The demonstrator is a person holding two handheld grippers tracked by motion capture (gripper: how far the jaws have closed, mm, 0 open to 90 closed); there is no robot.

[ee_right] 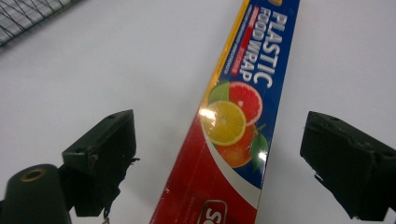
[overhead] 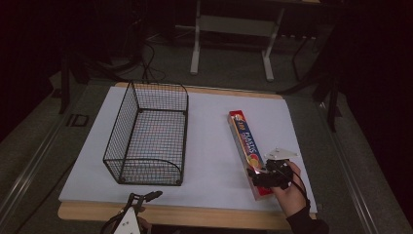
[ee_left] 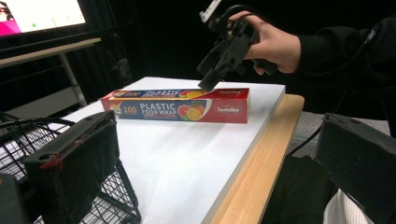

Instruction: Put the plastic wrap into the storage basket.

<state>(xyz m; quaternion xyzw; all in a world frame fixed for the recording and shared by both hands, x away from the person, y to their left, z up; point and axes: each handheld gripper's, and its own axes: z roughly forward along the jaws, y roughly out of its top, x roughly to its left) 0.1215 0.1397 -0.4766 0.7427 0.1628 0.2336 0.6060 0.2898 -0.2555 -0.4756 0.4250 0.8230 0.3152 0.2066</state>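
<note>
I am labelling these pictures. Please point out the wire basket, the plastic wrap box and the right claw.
wire basket (overhead: 127,127): high view, on its left mesh wall.
plastic wrap box (ee_right: 239,95): right gripper view, on its printed top face.
right claw (overhead: 254,174): high view, between its tips.

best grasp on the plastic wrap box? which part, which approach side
Probably from above, jaws across the narrow width of the plastic wrap box, near its end closest to the person. It lies flat on the white board, long and slim, so only the short cross-section fits between the jaws. The right tongs are open and already straddle it there. A more central grip would likely balance better.
</note>
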